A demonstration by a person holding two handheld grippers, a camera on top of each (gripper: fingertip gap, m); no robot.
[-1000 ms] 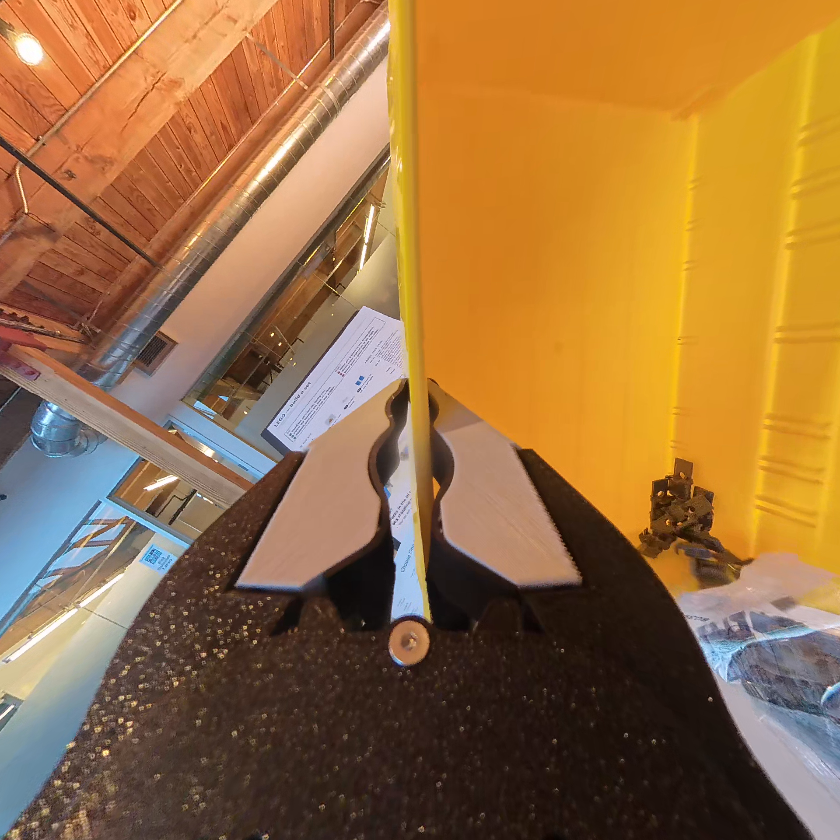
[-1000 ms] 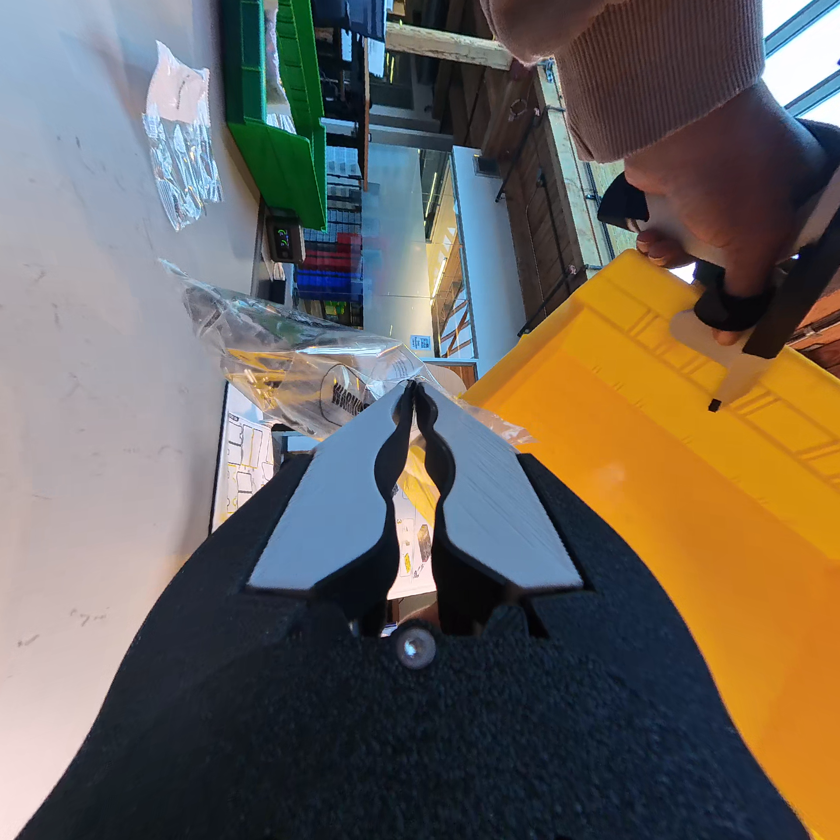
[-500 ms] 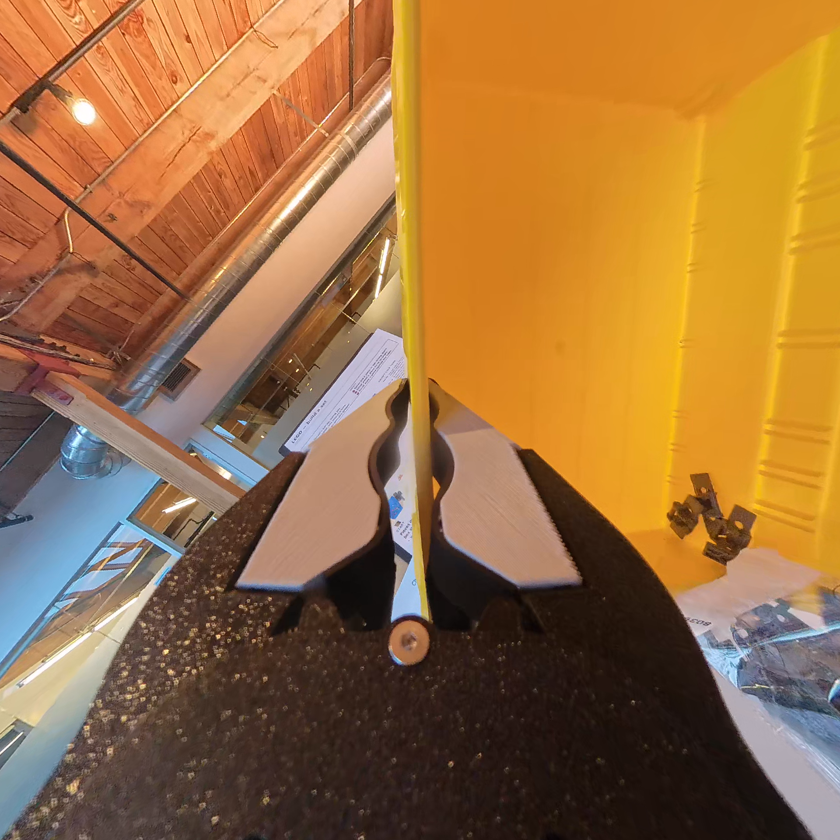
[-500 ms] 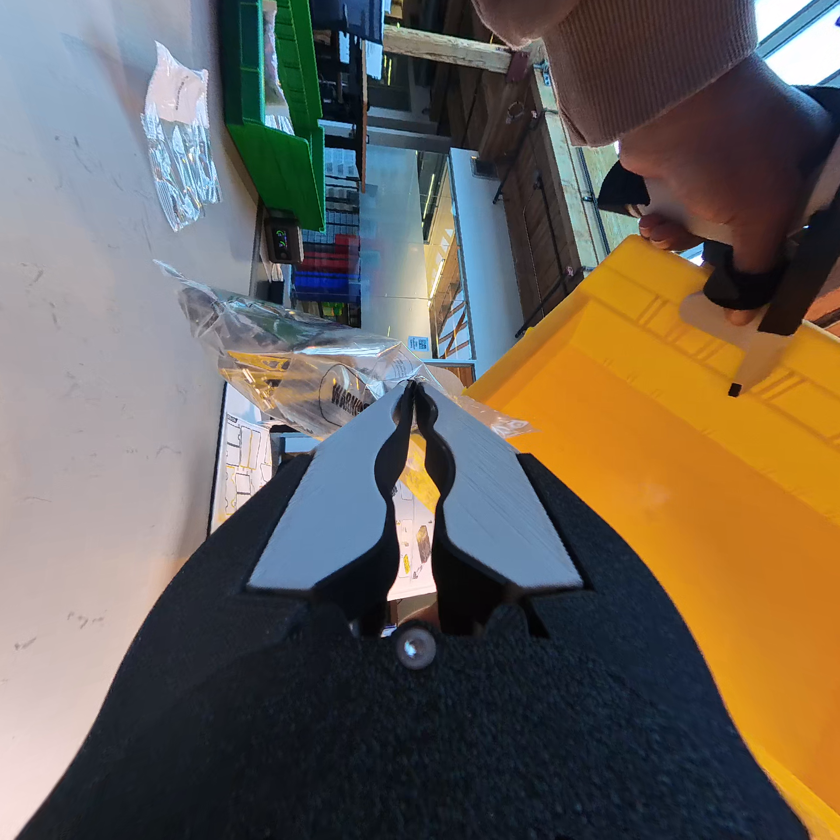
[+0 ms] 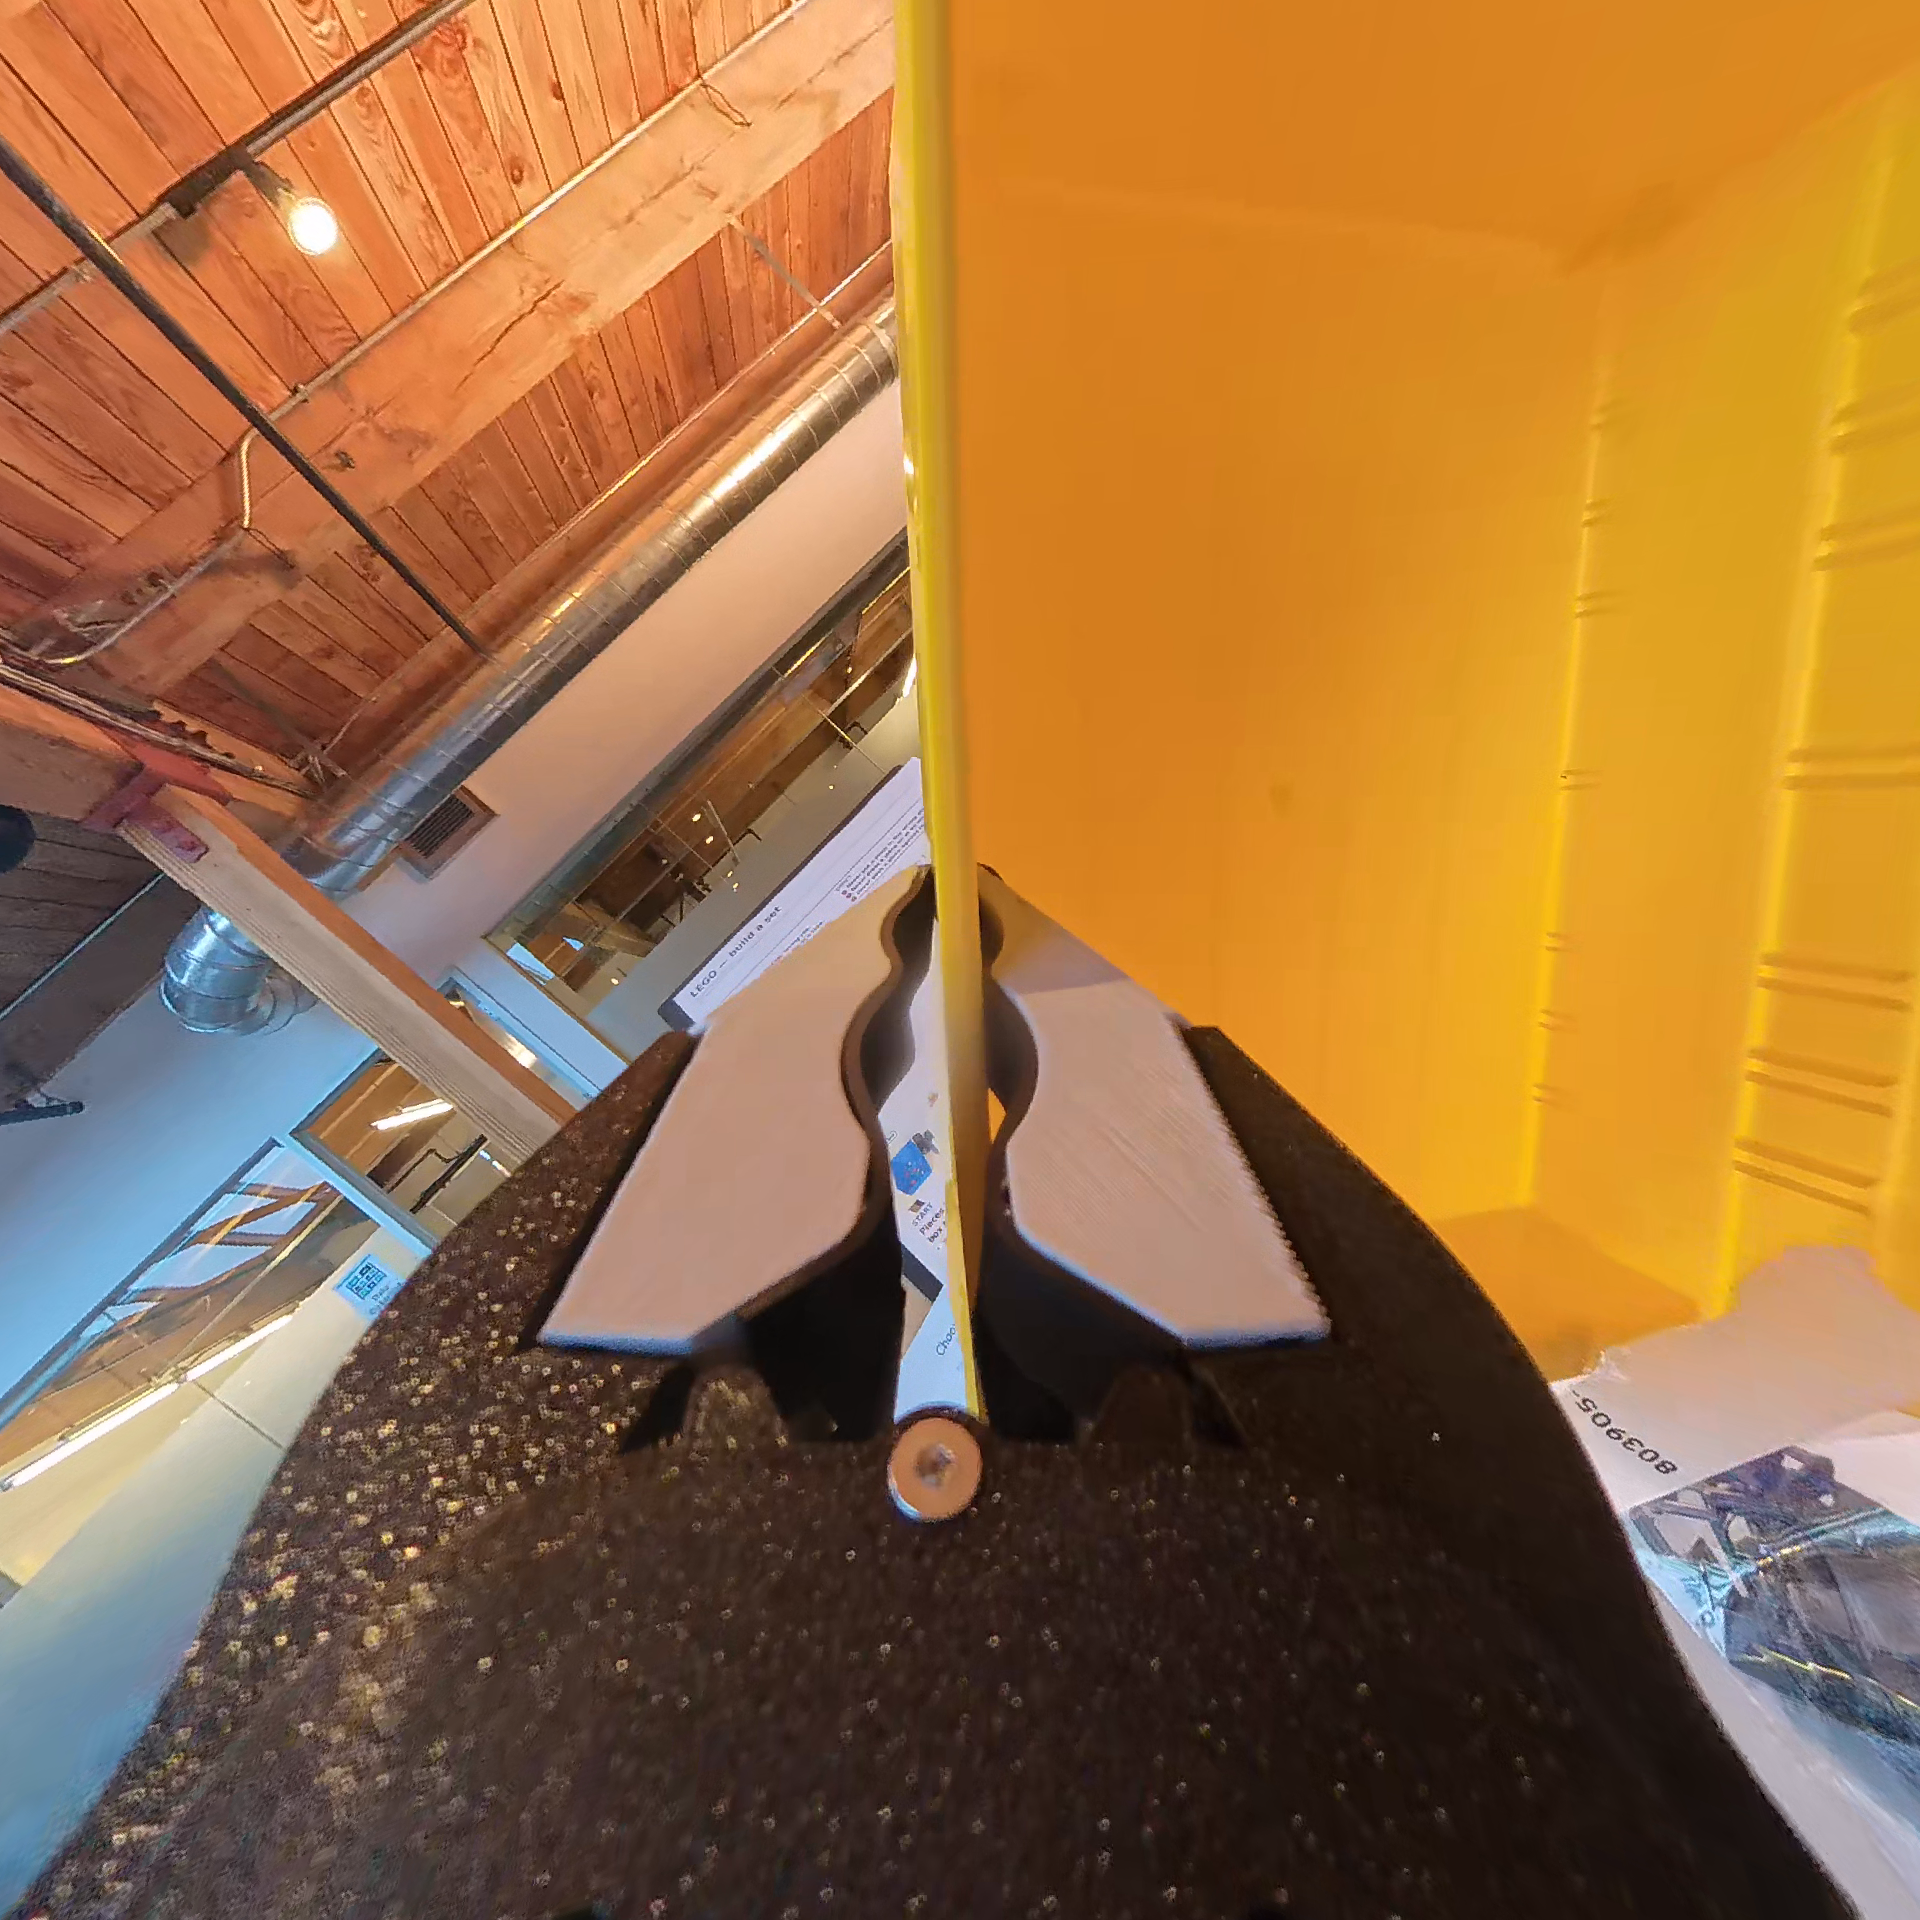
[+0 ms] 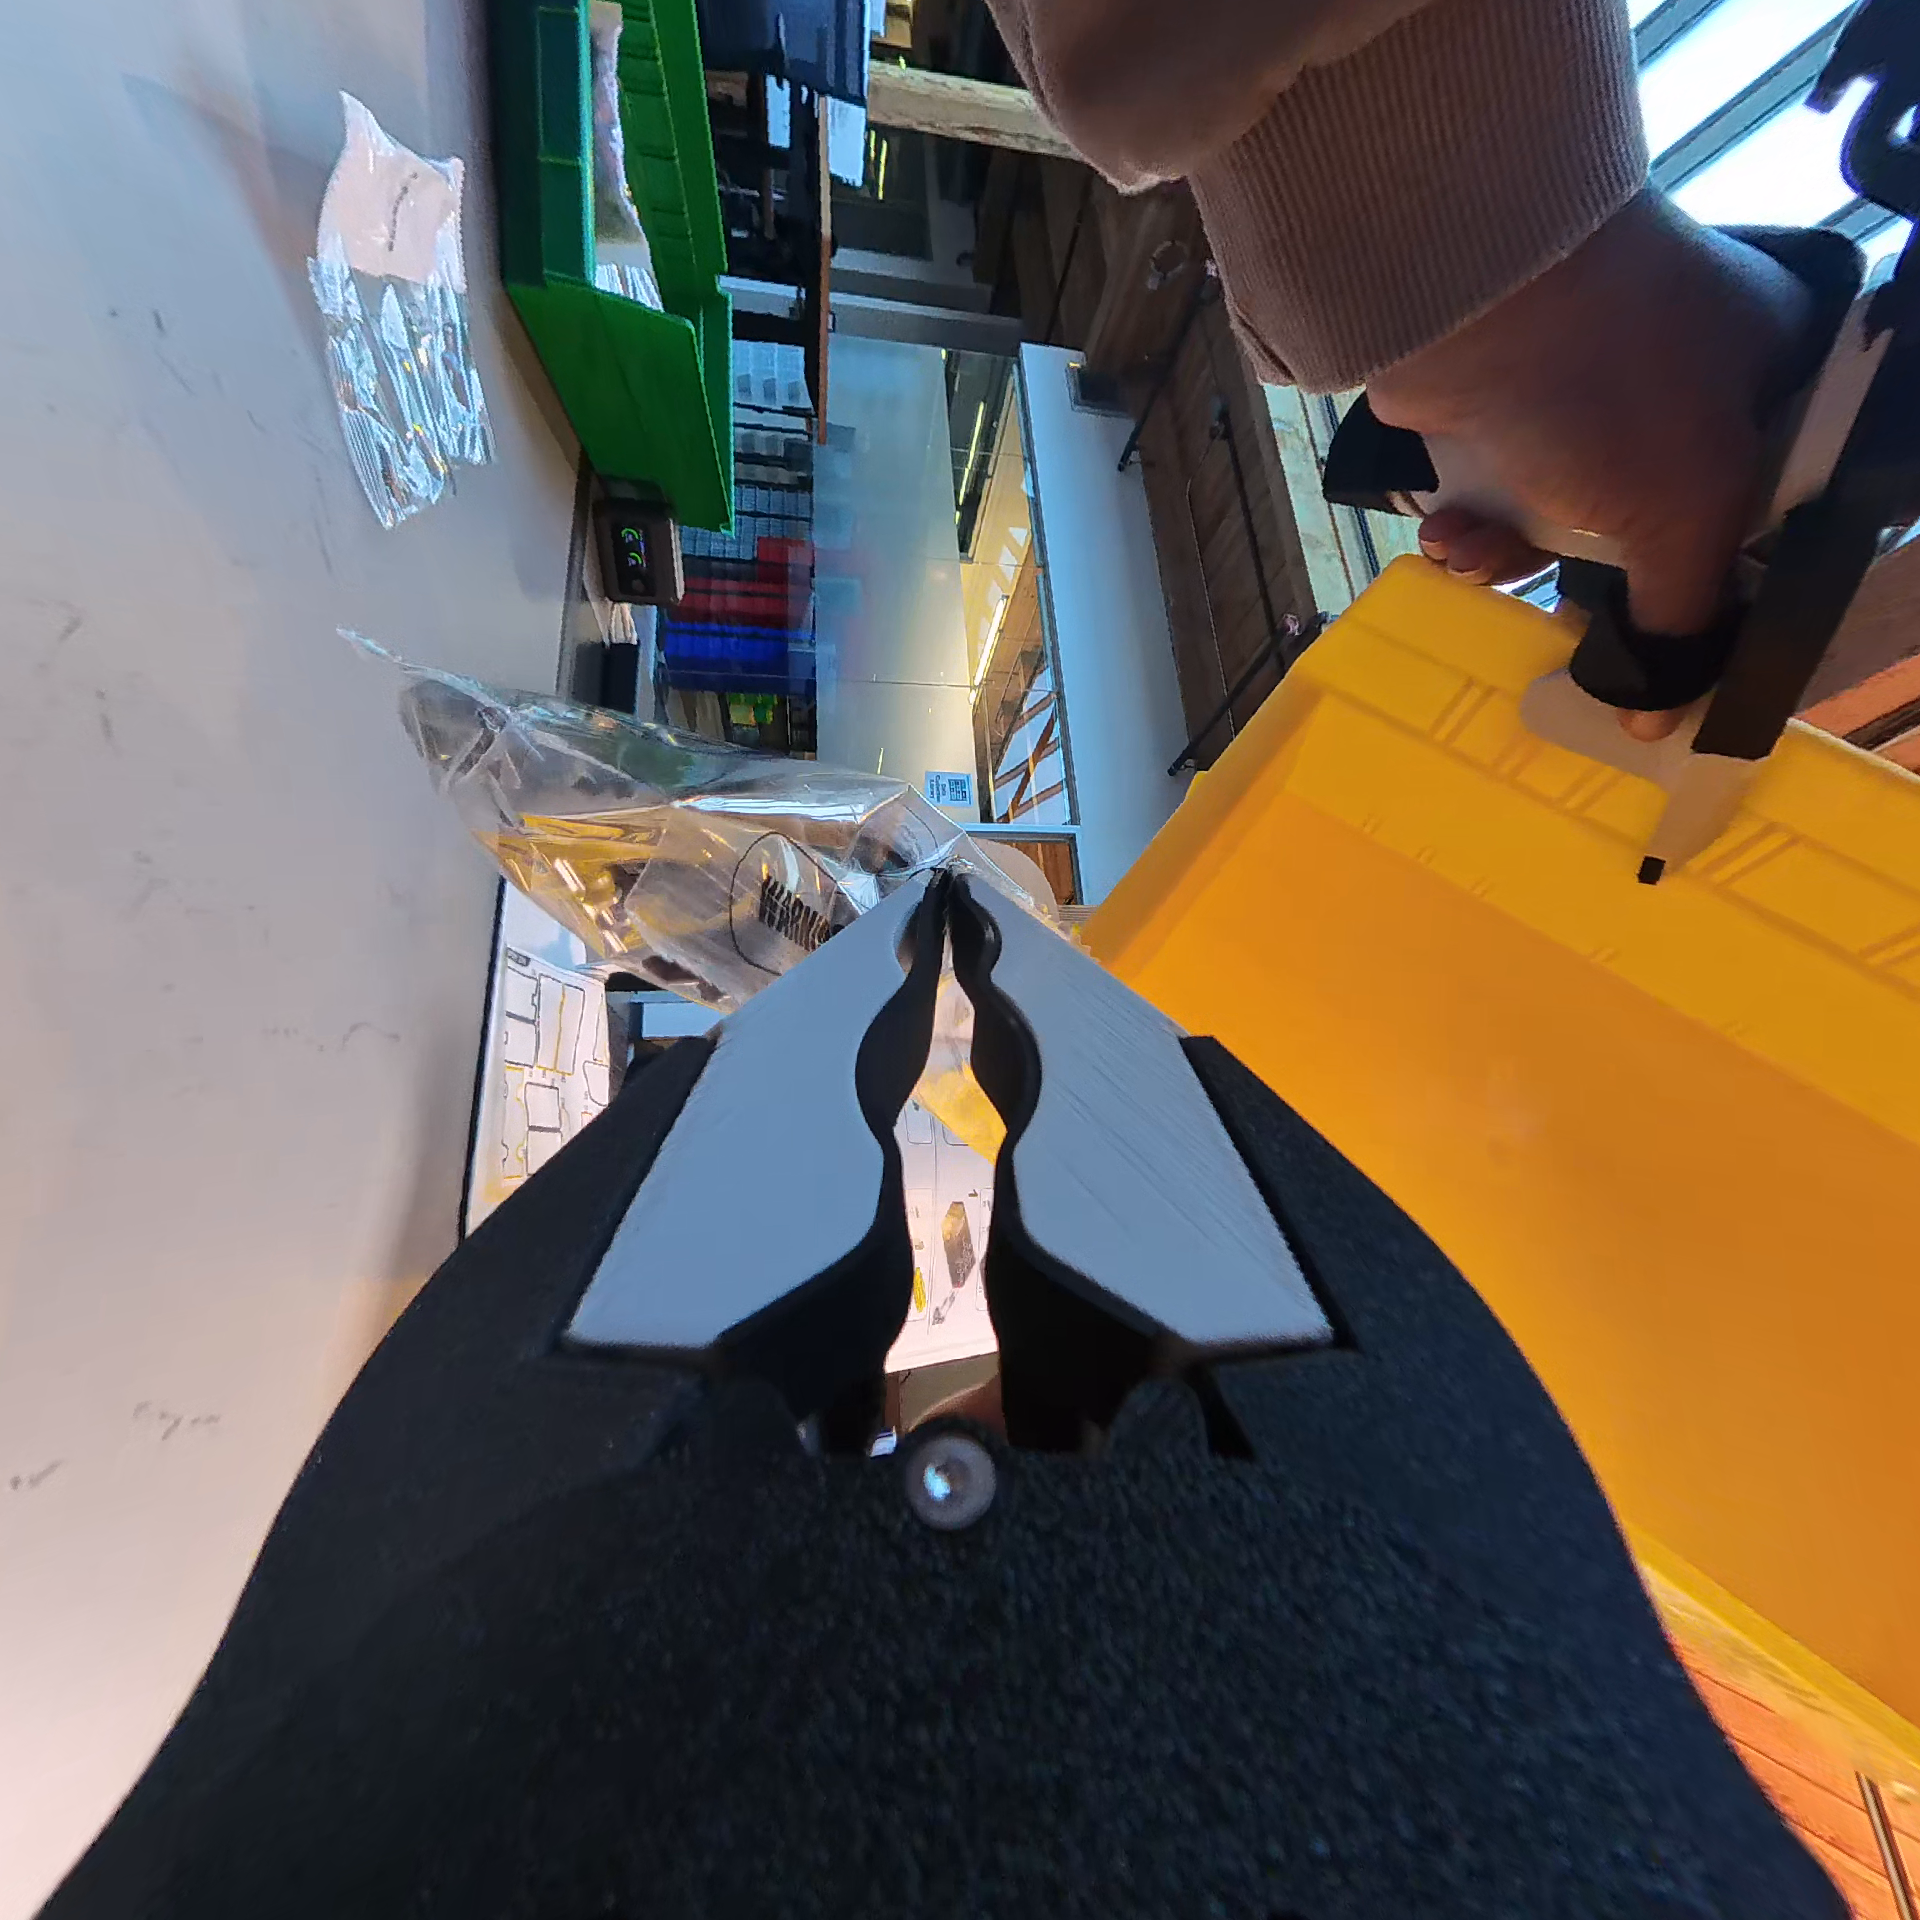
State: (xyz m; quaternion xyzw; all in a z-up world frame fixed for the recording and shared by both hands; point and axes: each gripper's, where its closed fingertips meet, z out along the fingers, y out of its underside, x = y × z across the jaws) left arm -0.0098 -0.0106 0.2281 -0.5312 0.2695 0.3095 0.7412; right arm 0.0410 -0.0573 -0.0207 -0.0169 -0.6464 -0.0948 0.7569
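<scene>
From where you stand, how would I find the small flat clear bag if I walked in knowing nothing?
Start at the pale table in the right wrist view and look toward the green bin at its far edge. The small flat clear bag lies alone beside that bin. Unlike the bulky crumpled bag near the yellow bin, it lies flat and thin.

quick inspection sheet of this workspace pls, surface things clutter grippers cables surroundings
surface: pale table, lightly scuffed
things: yellow bin tilted up; clear plastic bag of dark parts at its mouth
clutter: small clear bag, green bin, instruction sheet
grippers: left gripper clamped on the bin wall; right gripper shut, tips at the bag, grip unclear
cables: nothing seen
surroundings: wooden ceiling, metal duct
</scene>
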